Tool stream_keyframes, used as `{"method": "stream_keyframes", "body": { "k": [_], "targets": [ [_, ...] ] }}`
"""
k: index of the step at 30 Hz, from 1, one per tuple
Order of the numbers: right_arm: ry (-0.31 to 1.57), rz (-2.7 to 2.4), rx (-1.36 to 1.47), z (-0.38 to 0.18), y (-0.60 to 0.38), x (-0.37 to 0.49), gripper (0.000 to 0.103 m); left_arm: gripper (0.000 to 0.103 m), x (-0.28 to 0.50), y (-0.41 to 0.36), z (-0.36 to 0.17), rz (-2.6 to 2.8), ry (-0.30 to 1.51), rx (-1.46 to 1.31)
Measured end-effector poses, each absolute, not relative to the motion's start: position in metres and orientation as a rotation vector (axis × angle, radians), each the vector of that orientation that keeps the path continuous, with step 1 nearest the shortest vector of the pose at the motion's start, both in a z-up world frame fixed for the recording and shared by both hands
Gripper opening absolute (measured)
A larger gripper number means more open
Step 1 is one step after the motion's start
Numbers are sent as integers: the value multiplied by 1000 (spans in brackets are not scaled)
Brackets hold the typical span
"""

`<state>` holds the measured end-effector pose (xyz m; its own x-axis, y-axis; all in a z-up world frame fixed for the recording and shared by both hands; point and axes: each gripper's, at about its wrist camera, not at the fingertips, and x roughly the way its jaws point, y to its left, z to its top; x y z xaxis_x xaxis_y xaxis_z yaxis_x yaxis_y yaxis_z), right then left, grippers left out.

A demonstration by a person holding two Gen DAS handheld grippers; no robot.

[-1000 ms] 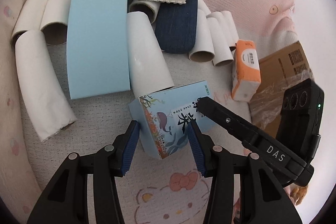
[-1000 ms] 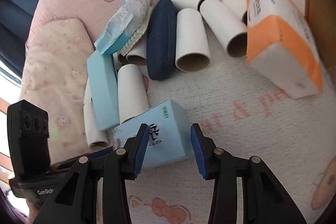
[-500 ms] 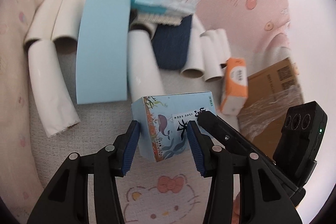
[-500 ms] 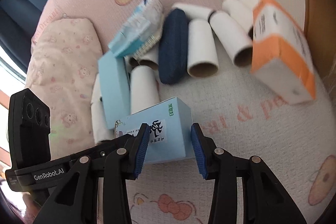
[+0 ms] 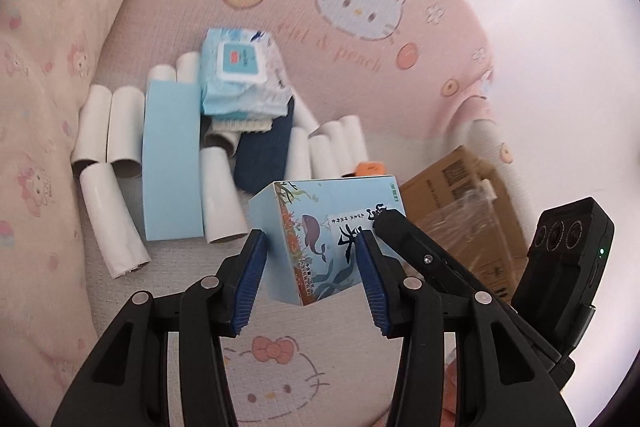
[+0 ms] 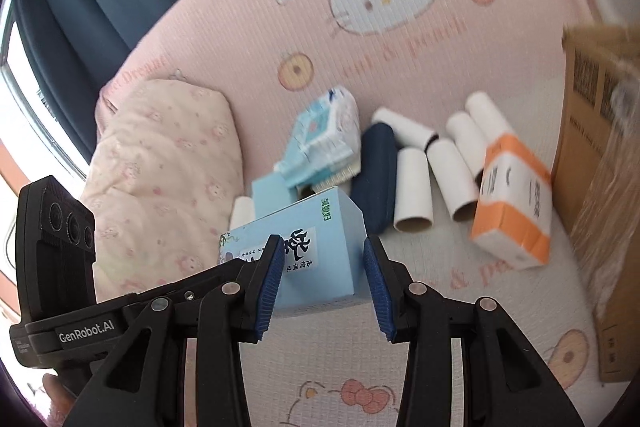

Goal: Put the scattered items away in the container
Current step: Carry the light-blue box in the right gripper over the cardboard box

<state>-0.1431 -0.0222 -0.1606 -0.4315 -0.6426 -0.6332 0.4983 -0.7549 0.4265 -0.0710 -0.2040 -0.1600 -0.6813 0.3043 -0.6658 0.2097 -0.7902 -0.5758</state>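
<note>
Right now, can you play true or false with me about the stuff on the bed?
1. Both grippers hold the whale box. True: the left gripper and right gripper each clamp an end of it.
2. The box sits on the blanket. False: it hangs in the air above the blanket.
3. The wipes pack lies on top of the pile. True.
4. The orange tissue pack is inside the carton. False: it lies on the blanket beside the carton.
5. The paper tubes stand upright. False: they lie on their sides.
</note>
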Motion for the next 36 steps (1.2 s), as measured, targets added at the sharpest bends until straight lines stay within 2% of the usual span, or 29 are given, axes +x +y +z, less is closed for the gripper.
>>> {"method": "stream_keyframes", "body": {
  "k": [13, 28, 36],
  "targets": [
    [-216, -2221, 912, -100, -15, -126, 39, 50, -63, -197, -102, 2702, -943, -1047],
    [-205, -2362, 831, -58, 42, -155, 39, 50, -126, -134, -72, 2676, -793, -988],
    [-188, -2431, 834, -49, 81, -178, 39, 50, -162, -95, -68, 2619, -771, -995]
  ]
}}
